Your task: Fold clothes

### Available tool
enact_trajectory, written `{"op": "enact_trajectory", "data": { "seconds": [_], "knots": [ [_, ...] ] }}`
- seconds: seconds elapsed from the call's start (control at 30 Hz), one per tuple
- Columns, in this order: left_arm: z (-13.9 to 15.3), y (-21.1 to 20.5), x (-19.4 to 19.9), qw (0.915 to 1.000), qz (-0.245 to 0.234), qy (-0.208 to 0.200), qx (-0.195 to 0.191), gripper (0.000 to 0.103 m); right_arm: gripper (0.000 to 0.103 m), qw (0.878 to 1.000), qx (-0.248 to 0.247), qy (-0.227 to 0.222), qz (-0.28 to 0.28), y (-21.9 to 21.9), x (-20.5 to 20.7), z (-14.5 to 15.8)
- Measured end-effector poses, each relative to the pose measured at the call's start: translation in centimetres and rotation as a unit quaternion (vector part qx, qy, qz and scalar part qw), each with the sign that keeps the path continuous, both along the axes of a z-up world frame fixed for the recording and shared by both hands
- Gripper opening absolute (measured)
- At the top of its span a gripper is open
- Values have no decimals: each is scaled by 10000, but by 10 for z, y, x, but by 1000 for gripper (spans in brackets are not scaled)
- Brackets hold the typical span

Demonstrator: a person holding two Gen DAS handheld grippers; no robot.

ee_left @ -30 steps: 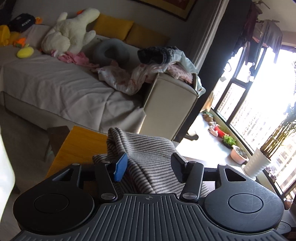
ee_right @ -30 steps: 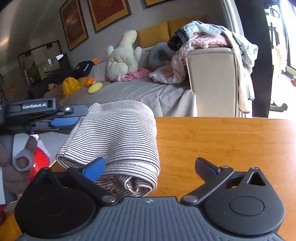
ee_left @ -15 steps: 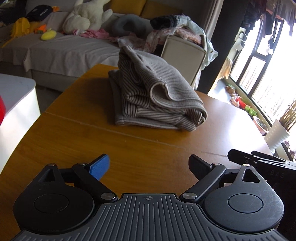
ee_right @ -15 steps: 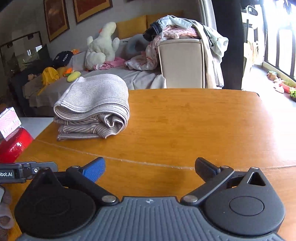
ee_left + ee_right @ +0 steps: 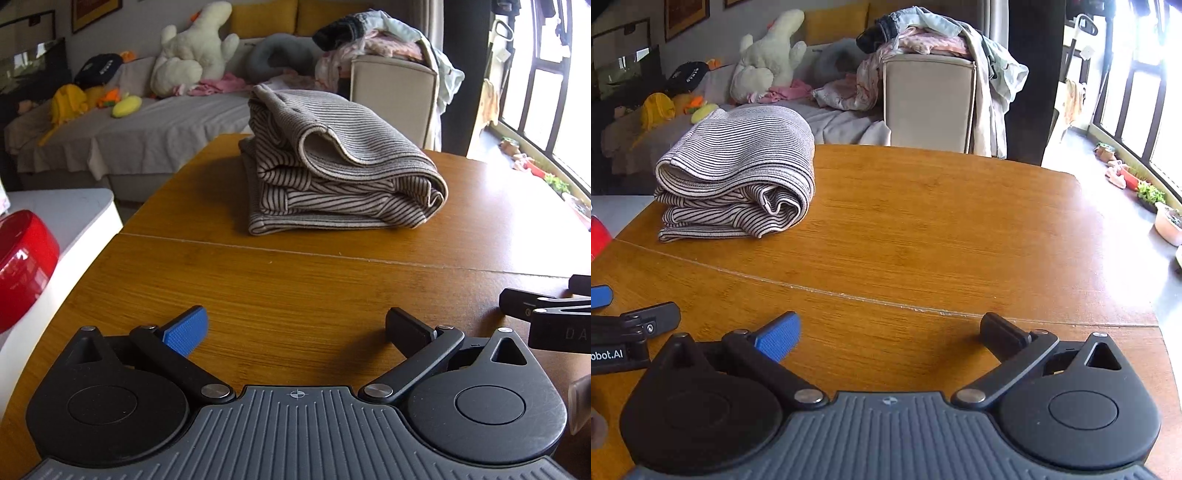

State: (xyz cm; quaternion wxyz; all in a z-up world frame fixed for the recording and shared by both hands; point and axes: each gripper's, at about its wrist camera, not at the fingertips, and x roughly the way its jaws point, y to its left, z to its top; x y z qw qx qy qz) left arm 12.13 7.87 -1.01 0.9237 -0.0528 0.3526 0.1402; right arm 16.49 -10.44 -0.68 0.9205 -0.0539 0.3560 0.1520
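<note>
Striped garment (image 5: 340, 166) is what both claws face, and neither has hold of it. The left gripper (image 5: 295, 328) has its jaws opening wide with only bare table (image 5: 295, 280) between them; the right gripper (image 5: 890, 332) stands released, also over bare wood. Outward from the left claw, past the table seam, the garment lies dead ahead and well apart as a folded bundle; from the right claw it sits ahead and off to the left. It looks soft, light and limp, layers likely to slump or slide apart, so a pinch low across the stacked edges nearest the claws seems safest.
</note>
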Motion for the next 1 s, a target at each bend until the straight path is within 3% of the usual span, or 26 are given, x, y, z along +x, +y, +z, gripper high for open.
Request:
{"op": "enact_trajectory", "data": {
  "seconds": [0.37, 0.6, 1.0],
  "knots": [
    [-1, 2, 8, 10000, 77, -10, 10, 103, 103, 9999, 51, -32, 90, -3, -1, 1],
    [-2, -3, 9, 9996, -284, -21, 5, 103, 103, 9999, 56, -35, 87, -3, -1, 1],
    [-2, -3, 10, 9996, -286, -23, -3, 103, 103, 9999, 55, -36, 91, -3, -1, 1]
  ]
}}
